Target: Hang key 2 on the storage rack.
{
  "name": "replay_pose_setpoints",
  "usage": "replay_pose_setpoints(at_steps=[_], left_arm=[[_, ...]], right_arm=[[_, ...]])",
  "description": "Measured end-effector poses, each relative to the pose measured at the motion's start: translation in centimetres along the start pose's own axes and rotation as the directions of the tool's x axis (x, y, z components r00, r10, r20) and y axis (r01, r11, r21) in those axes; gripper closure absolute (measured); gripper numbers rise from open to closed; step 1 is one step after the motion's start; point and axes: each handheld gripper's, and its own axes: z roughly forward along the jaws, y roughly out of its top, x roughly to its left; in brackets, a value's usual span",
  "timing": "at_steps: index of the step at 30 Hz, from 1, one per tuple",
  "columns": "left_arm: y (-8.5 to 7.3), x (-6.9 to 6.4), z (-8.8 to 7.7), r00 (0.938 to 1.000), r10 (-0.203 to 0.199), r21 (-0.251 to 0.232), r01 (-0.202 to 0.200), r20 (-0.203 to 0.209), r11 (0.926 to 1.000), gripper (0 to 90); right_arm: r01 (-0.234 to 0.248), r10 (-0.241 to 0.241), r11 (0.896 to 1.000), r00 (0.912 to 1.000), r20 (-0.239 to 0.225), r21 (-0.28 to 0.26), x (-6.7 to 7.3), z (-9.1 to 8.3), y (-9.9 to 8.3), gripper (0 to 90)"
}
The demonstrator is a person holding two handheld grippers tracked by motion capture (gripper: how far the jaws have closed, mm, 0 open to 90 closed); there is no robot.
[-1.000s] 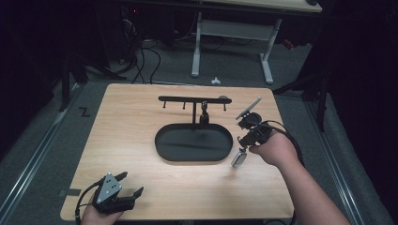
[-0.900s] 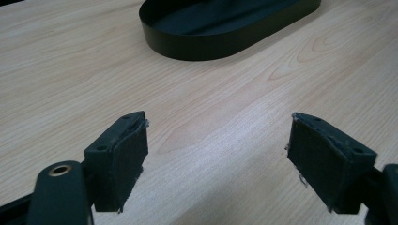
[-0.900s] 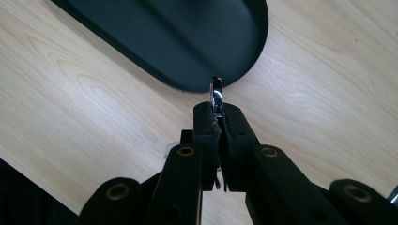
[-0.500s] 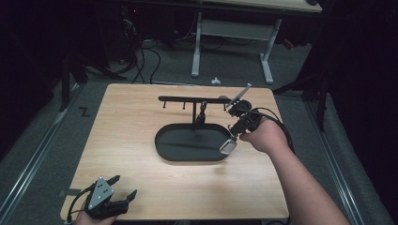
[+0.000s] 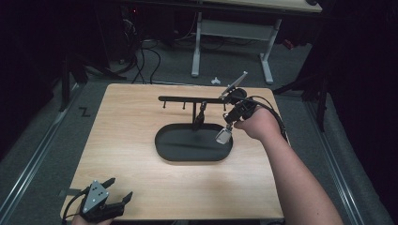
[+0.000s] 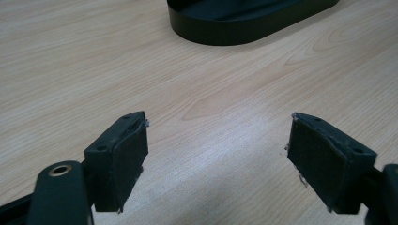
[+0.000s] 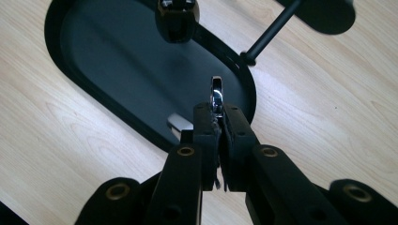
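While clamped, spoon (image 7: 216,95) (shiny) tops right claw (image 7: 219,123)

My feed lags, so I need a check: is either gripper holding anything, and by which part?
The right gripper is shut on a shiny metal piece, pinched at its lower end, above the black tray. The left gripper is open, holding nothing.

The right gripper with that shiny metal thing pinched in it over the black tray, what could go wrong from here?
The right gripper pinches the shiny metal piece only by a thin edge at the jaw tips, so it may twist or slip out and drop into the black tray. The hand works close to the stand's crossbar and upright post; a careless move could knock the stand. The left gripper sits open near the table edge, too far to help.
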Motion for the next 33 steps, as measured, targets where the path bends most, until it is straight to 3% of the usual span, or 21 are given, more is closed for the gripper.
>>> replay_pose_setpoints(at_steps=[16, 33], left_arm=[[0.0, 0.1, -0.1, 1.0, -0.003, 0.003, 0.003, 0.001, 1.0, 20.9], [-0.1, 0.1, 0.1, 1.0, -0.005, 0.01, 0.005, 0.001, 0.9999, 20.9]], right_arm=[[-0.015, 0.015, 1.0, 0.9999, -0.006, -0.018, -0.7, 0.0, 1.3, 86.6], [-0.036, 0.036, 0.999, 0.9993, -0.014, -0.026, -1.7, 0.8, 1.4, 85.9]])
